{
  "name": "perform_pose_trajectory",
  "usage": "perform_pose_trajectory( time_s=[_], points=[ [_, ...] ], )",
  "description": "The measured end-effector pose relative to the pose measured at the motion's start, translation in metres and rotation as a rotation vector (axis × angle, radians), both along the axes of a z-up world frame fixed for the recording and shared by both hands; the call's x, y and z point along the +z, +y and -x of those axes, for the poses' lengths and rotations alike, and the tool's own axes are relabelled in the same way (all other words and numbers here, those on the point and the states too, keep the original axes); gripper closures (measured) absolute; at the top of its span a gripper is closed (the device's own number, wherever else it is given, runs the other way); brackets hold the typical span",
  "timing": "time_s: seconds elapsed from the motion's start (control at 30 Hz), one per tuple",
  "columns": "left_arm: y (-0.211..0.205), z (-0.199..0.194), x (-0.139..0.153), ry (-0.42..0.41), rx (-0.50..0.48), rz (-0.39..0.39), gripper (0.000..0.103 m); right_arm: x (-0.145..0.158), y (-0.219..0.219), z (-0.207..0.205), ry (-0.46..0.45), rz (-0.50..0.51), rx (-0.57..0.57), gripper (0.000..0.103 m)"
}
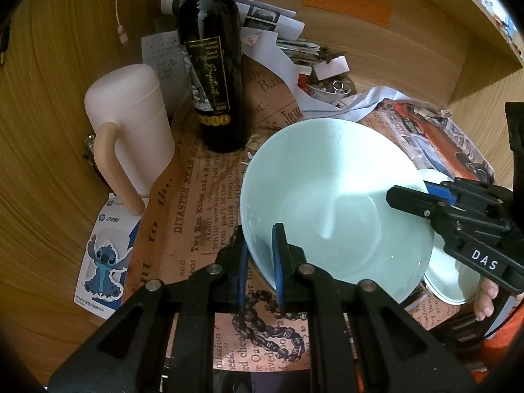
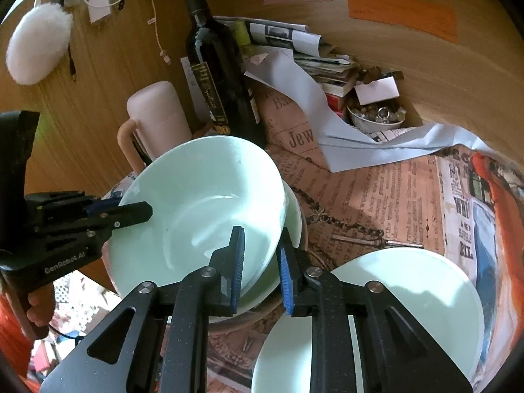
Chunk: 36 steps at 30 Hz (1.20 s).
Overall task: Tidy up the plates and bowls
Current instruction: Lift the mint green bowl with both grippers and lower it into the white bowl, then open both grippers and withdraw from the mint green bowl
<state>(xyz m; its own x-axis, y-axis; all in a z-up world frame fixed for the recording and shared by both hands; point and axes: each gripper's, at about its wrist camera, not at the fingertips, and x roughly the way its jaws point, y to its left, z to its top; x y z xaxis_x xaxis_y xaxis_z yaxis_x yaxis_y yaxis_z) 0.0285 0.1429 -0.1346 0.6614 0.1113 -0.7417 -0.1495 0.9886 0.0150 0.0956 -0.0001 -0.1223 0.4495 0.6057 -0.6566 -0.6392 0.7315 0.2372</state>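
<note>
The underside of the pale green bowl (image 2: 199,209) is hidden, and whether it touches the dish beneath cannot be told; of that lower pale dish (image 2: 293,216) only a crescent of rim shows past the bowl's far right side. A pale green plate (image 2: 409,288) in the right wrist view is cut off by the frame bottom and partly covered by the gripper body. The bowl is tilted and gripped at two opposite places on its rim. The left gripper (image 1: 260,255) is closed on the near rim in its own view, one blue pad inside the wall and one outside. The right gripper (image 2: 262,268) clamps the opposite rim in the same way, jaws nearly together on the thin wall. A hand (image 1: 488,298) shows only as fingertips below the right gripper. Open room is scarce: a dark wine bottle (image 1: 213,75) and a matte pink lidded jug (image 1: 131,124) stand just behind the bowl, and papers (image 2: 327,104) and a small bowl of trinkets (image 2: 376,116) crowd the back corner against the wood-grain wall (image 1: 49,131). The bowl is smooth and glossy, with steep flaring walls. It sits over a newsprint-patterned mat (image 2: 376,196).
</note>
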Motion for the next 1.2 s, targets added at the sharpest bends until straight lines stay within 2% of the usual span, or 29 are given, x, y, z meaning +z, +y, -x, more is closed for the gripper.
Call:
perform_pose_trajectory(
  time_s=[0.17,0.37,0.47,0.53,0.6,0.77,0.87,0.93,1.0,1.2],
  points=[
    [0.001,0.001,0.0,-0.007,0.003,-0.002,0.09,0.004,0.001,0.003,-0.03,0.02,-0.005,0.082],
    [-0.002,0.006,0.009,-0.055,0.007,-0.043,0.09,0.009,0.001,0.002,-0.052,0.023,-0.011,0.071],
    [-0.004,0.008,0.015,-0.078,0.005,-0.051,0.088,0.012,-0.002,0.002,-0.062,0.015,-0.008,0.069],
    [-0.005,0.008,0.017,-0.079,0.003,-0.054,0.088,0.015,-0.003,0.004,-0.077,0.01,-0.011,0.067],
    [-0.005,0.008,0.018,-0.076,0.002,-0.049,0.088,0.018,-0.005,0.005,-0.096,0.005,-0.016,0.059],
    [-0.001,0.01,0.017,-0.072,0.021,-0.038,0.087,0.02,-0.01,0.003,-0.108,0.011,-0.033,0.052],
    [0.005,0.012,0.015,-0.073,0.033,-0.03,0.071,0.016,-0.015,-0.004,-0.078,0.013,-0.043,0.049],
    [0.007,0.015,0.014,-0.086,0.044,-0.03,0.049,0.012,-0.017,-0.008,-0.056,0.019,-0.044,0.049],
    [0.009,0.018,0.014,-0.105,0.055,-0.031,0.039,0.008,-0.019,-0.012,-0.026,0.021,-0.04,0.049],
    [0.014,0.016,0.007,-0.081,0.03,0.026,0.034,0.0,-0.015,-0.019,0.047,0.017,-0.009,0.047]
  ],
)
